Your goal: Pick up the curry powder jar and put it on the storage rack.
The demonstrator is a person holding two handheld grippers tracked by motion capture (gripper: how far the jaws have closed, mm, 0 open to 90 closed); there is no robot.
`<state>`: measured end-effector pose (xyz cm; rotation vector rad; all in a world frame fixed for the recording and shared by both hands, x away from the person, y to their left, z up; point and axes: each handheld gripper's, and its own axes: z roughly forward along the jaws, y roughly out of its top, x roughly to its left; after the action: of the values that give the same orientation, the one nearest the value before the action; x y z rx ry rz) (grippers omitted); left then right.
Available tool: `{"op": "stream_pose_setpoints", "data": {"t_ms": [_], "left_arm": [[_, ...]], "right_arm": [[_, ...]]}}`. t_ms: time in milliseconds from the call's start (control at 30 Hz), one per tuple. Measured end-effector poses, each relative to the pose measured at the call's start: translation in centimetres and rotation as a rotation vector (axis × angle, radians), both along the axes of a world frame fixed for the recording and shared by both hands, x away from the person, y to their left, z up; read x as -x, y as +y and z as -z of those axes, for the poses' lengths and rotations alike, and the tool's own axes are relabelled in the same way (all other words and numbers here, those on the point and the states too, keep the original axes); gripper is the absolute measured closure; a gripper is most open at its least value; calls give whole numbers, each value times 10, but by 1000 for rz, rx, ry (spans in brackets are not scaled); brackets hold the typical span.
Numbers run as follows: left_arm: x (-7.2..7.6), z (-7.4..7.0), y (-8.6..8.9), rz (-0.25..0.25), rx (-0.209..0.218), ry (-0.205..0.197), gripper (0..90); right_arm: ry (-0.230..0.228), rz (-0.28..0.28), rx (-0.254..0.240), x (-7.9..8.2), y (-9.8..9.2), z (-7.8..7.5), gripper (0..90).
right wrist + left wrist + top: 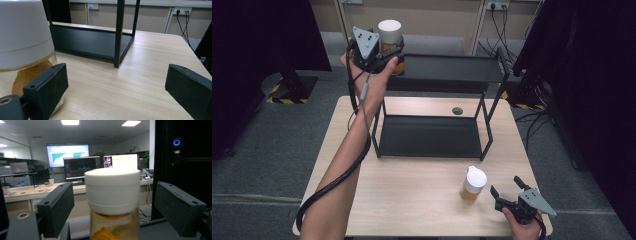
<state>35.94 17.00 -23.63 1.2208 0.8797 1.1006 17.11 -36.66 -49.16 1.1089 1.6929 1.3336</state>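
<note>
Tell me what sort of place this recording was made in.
Most likely an office or lab set up for recording. The left gripper view shows monitors on desks, a wall screen with charts and ceiling light panels. The high view shows a small wooden table on grey carpet, with wall sockets behind.

Along our left tongs [113,207] we see a jar [113,202] standing upright between the two black jaws, which stand wide on either side, clear of its white lid [112,190]. Yellow-brown contents show through the glass below. Behind it are lit monitors [81,167] on a distant desk [27,191].
</note>
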Motion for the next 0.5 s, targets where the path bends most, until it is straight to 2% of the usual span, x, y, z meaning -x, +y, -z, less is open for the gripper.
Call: {"op": "stream_pose_setpoints", "data": {"t_ms": [200,500], "left_arm": [[17,10,1,20,16,-7,155],[36,25,0,36,6,20,156]], "right_arm": [[-1,0,-2,0,0,0,49],[-2,-1,0,0,0,0,49]]}}
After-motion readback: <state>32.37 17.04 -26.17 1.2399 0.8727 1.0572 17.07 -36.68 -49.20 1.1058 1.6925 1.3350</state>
